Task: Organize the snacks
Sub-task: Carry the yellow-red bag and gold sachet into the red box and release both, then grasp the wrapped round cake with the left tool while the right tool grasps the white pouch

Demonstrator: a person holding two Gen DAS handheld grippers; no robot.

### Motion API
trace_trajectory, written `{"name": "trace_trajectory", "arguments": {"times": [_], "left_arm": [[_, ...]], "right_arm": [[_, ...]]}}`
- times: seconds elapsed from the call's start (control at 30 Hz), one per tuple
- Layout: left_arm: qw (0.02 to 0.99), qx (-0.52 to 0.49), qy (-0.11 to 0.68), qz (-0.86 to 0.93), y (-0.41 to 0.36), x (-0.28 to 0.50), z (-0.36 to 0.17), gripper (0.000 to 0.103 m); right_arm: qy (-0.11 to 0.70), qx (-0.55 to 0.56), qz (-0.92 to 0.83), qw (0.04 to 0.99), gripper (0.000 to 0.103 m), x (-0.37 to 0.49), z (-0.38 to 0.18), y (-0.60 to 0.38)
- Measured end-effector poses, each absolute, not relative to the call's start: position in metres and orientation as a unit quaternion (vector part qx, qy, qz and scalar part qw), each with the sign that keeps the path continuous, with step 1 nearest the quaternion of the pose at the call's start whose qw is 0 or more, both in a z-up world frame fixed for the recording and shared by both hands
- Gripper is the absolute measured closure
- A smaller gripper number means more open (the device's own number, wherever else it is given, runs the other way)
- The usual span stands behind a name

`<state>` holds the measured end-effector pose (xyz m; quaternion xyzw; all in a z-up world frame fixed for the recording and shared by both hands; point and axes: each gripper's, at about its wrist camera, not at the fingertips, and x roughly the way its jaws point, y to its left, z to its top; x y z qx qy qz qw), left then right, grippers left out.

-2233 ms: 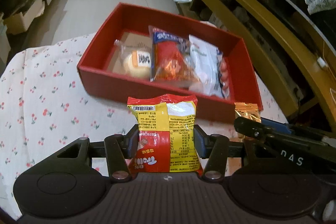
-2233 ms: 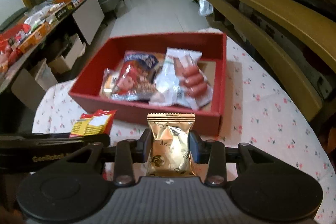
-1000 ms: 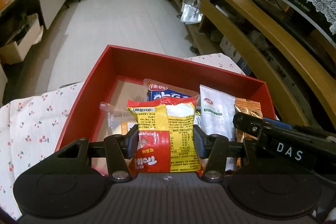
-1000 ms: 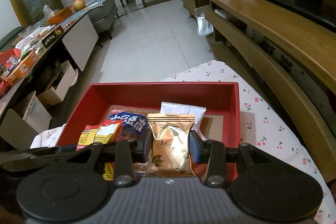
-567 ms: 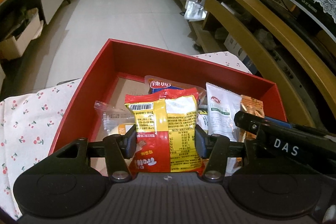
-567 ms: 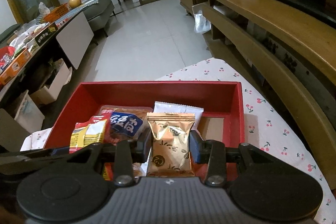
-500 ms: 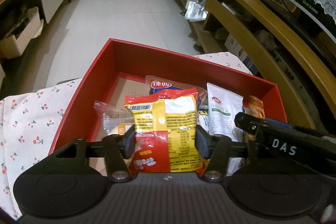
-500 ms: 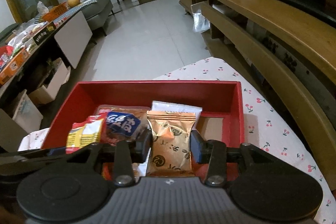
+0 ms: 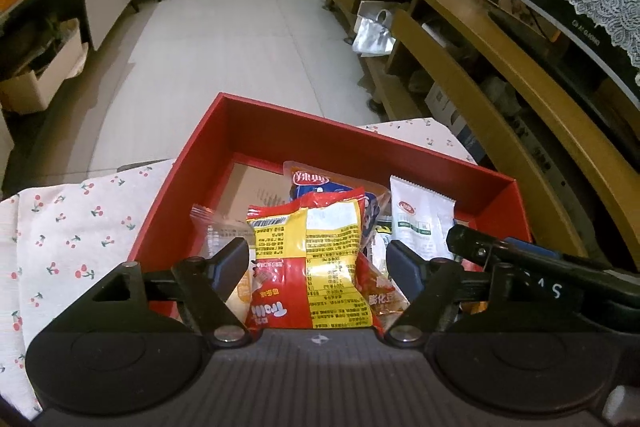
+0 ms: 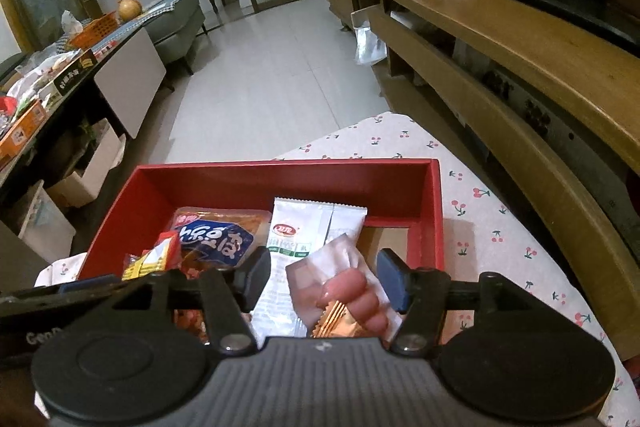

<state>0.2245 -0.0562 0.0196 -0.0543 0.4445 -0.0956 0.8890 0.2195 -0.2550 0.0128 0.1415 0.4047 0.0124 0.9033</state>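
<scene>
Over the red box, both jaws are opening: the left gripper frees a yellow-red snack bag, the right gripper a gold packet.

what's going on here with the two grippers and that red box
A person is sorting snack packets into a red box on a cherry-print tablecloth, one handheld gripper in each hand. The left gripper is opening around a yellow and red snack bag, whose sides are clear of the pads. The right gripper is opening too; its gold packet has dropped low onto a sausage pack. A white sachet already lies in the box.
</scene>
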Motion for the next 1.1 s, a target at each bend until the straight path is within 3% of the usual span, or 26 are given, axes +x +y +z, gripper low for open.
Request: {"name": "trace_trajectory", "arguments": {"times": [0.57, 1.1], "left_arm": [[0.880, -0.063, 0.457, -0.108, -0.033, 0.162, 0.036, 0.019], [0.841, -0.039, 0.528, -0.113, 0.000, 0.055, -0.003, 0.018]], "right_arm": [[0.401, 0.140, 0.043, 0.904, 0.022, 0.159, 0.038, -0.240], [0.463, 0.107, 0.087, 0.875, 0.022, 0.062, 0.016, -0.213]]}}
